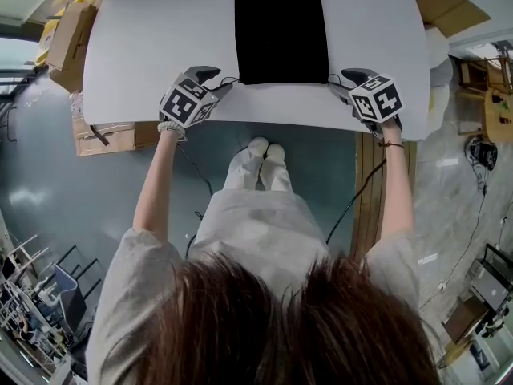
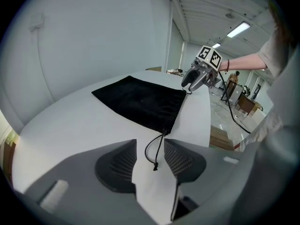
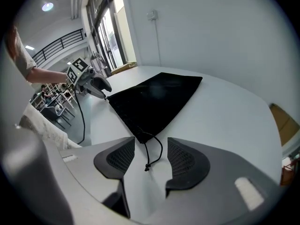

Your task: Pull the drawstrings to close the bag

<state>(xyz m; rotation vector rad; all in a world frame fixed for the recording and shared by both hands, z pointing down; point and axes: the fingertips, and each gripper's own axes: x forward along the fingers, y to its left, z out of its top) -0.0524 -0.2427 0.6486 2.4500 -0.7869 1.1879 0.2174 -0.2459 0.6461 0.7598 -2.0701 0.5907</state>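
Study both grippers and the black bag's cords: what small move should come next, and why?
Probably close both grippers on the cords. The left gripper and right gripper stand open, with the left drawstring and right drawstring lying slack between their pads, untouched. The black bag lies flat on the table, so gripping must precede pulling.

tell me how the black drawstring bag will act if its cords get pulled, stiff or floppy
Probably floppy: the black drawstring bag lies flat and thin on the white table, so it looks empty and light. It may slide when tugged from one side. Its cord curls loosely, so likely limp.
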